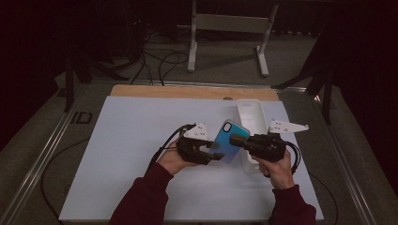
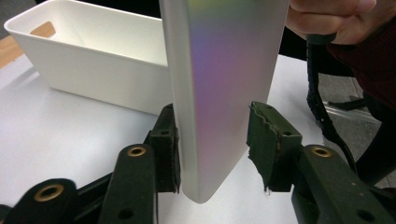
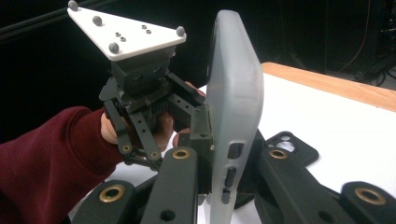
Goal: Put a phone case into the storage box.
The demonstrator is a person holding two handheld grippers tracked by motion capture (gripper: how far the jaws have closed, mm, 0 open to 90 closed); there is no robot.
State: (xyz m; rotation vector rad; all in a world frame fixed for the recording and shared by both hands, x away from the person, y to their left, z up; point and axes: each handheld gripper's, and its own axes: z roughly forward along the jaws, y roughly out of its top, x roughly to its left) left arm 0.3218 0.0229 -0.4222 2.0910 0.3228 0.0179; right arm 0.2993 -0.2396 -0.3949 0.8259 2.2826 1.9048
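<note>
A phone case (image 1: 225,140) with a shimmering blue-to-purple back stands tilted above the white mat, between both grippers. My right gripper (image 1: 233,139) is shut on its upper part; in the right gripper view the case (image 3: 233,84) stands edge-on between the jaws, side buttons showing. My left gripper (image 1: 217,155) comes in from the left at the case's lower end. In the left gripper view the case (image 2: 224,70) sits between the pads: the left pad (image 2: 169,149) lies flat on one edge, and the right pad (image 2: 266,144) meets the other near the rounded corner.
A long white bin (image 1: 250,117) stands on the mat (image 1: 131,140) just behind the grippers, seen too as the bin (image 2: 93,74). A black phone case (image 3: 294,145) lies flat on the mat beyond my right jaws. A wooden strip (image 1: 187,91) borders the far edge.
</note>
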